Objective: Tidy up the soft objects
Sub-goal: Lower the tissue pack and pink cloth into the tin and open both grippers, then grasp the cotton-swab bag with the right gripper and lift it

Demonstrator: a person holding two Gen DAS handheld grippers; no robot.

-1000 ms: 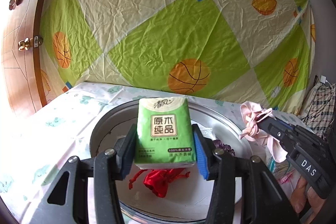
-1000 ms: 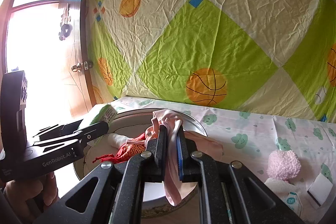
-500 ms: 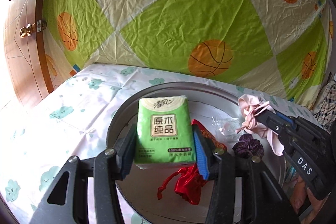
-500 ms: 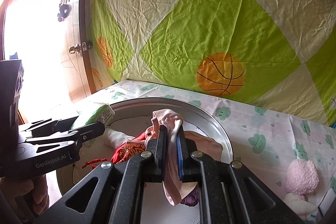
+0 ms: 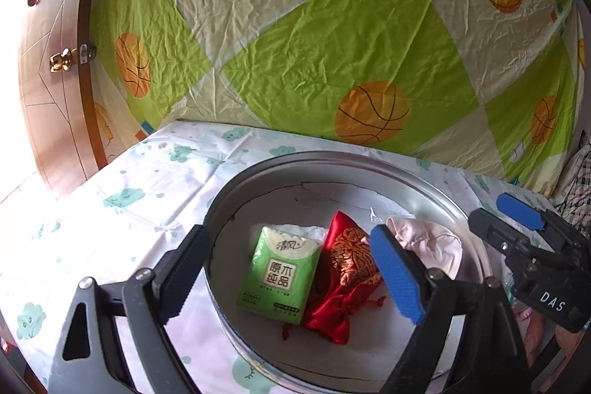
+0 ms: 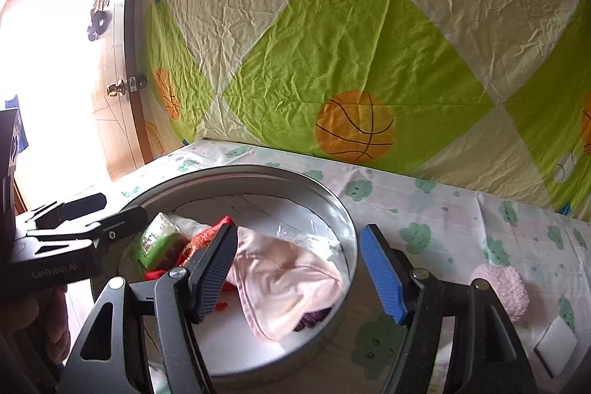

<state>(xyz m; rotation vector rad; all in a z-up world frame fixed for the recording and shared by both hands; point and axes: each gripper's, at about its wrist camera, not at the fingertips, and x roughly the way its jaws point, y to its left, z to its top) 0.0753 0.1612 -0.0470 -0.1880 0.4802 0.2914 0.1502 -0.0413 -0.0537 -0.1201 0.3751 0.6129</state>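
Note:
A round metal tin [image 5: 332, 157] stands on the cloud-print sheet. A green tissue pack [image 5: 280, 276] lies flat inside it, beside a red embroidered pouch [image 5: 347, 283]. My left gripper [image 5: 290, 235] hovers above them, its jaws opening, touching nothing. A pale pink cloth [image 6: 288, 283] lies crumpled in the tin [image 6: 332, 202], partly covering a purple item [image 6: 314, 316]. Over the tin's right side my right gripper [image 6: 299, 231] has its jaws opening, and the pads are clear of the cloth. From the right wrist, the tissue pack [image 6: 159, 239] and the left gripper [image 6: 122, 207] show at left.
A fluffy pink item [image 6: 502, 287] and a small white piece [image 6: 557, 338] lie on the sheet to the tin's right. A green and cream basketball-print cloth [image 5: 332, 43] hangs behind. A wooden door [image 5: 48, 80] stands at left.
Both grippers have opened. The tissue pack left the left gripper's pads and now lies in the tin. The pink cloth dropped from the right gripper into the tin.

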